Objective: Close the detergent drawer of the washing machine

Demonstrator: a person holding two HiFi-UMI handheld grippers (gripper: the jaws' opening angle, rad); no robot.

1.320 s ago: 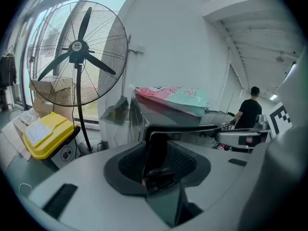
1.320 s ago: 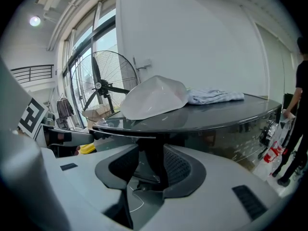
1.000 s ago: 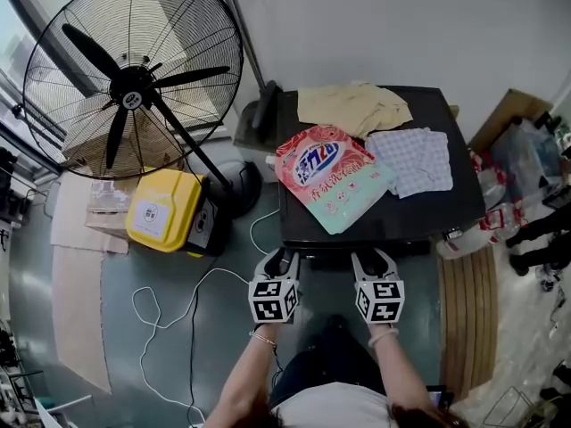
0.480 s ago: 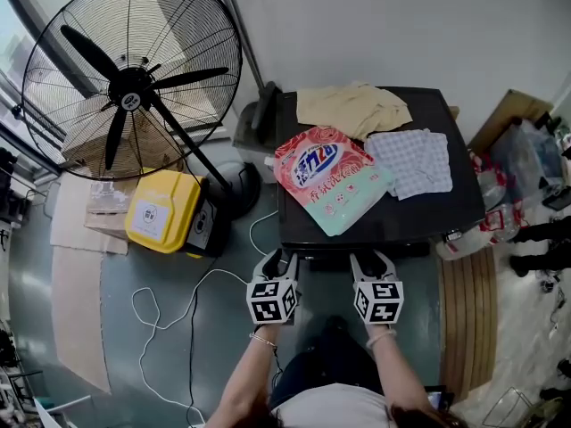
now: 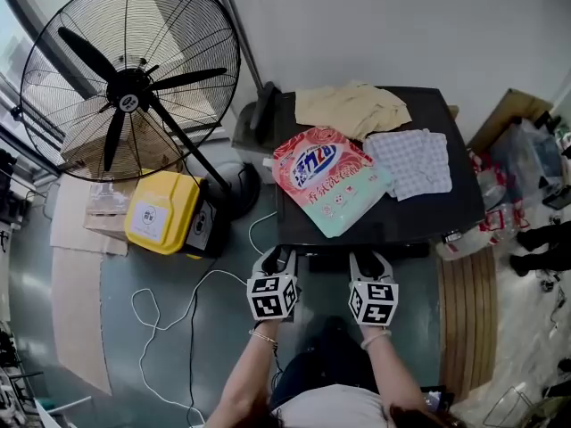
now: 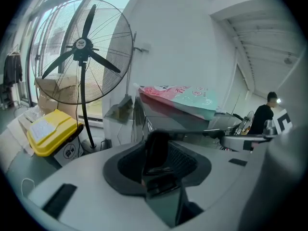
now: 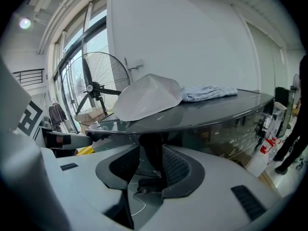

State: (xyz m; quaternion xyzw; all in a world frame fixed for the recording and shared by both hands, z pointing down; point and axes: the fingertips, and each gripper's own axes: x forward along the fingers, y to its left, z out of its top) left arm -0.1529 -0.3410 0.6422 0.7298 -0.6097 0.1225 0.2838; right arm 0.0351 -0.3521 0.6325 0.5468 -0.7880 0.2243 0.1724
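Left tongs [image 5: 275, 259] and right tongs [image 5: 370, 259]: jaws wide but closing, nothing between either pair. Washing machine [image 5: 428, 212] front edge sits just ahead of my tips; its detergent drawer I can't pick out.

Illegible blue lettering on detergent pouch [image 5: 332, 178]

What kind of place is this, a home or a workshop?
Probably a workshop or test room, not a home: a big black pedestal fan, a pink-and-mint detergent pouch on a glossy black-topped washing machine, and a yellow plastic case.
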